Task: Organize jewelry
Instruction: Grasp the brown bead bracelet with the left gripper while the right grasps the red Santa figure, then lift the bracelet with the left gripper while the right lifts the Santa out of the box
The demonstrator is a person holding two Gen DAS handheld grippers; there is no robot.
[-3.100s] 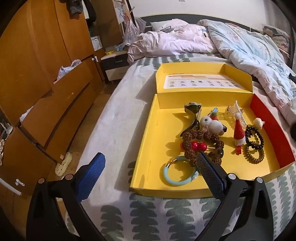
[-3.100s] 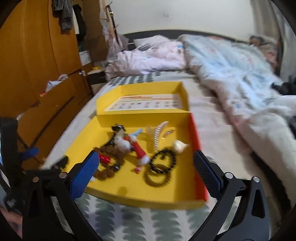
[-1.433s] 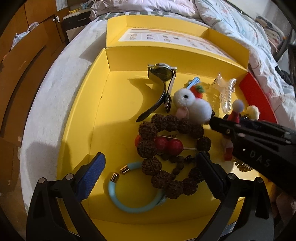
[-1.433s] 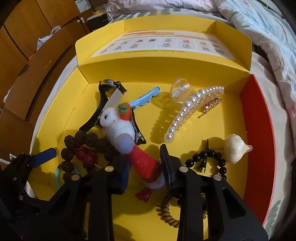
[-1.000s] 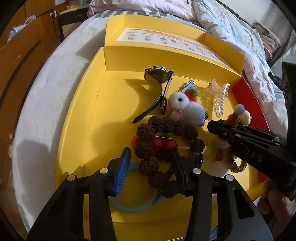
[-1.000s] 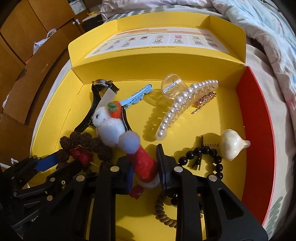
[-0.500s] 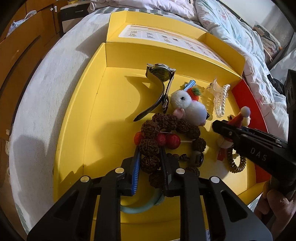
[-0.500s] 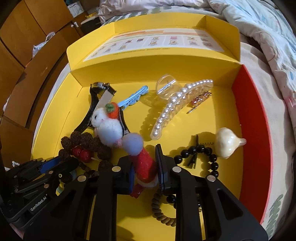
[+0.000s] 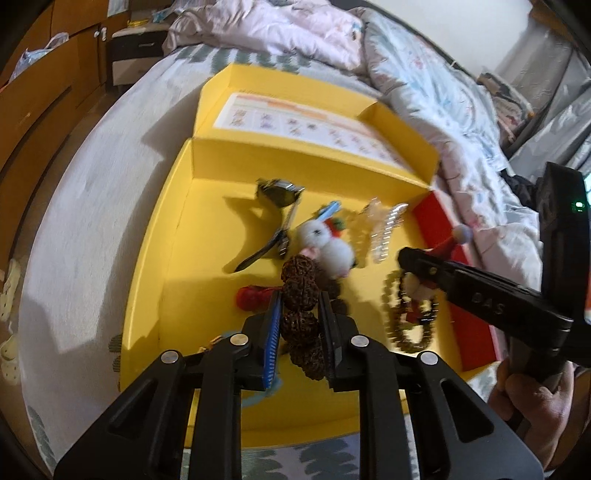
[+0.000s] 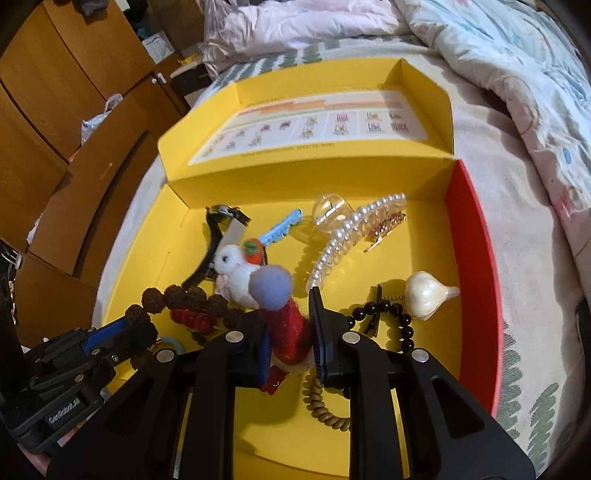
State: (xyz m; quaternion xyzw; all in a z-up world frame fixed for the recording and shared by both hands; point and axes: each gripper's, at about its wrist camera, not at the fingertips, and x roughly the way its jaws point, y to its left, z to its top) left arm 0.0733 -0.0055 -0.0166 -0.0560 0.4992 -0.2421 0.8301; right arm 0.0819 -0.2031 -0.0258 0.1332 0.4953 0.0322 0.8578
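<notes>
Bedroom — bed [image 9: 92,206] with pale sheet fills mid-frame, leaf-print cover [image 10: 524,398] at lower right. Rumpled quilts [image 10: 498,48] across top. Orange-brown wooden wardrobe [image 10: 55,110] at left, small dark nightstand [image 9: 135,51] upper left — white wall [image 9: 472,26] upper right.

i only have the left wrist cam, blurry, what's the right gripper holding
Observer: The right gripper is shut on the red felt Santa hat clip, which has a blue pompom.
Operator: is anything tangled on it
Observer: I cannot tell. The brown spiral hair tie lies just below the fingers.
Operator: and my bead string, from that side
Observer: The brown seed bracelet stretches from the left gripper back toward the white plush rabbit clip.
</notes>
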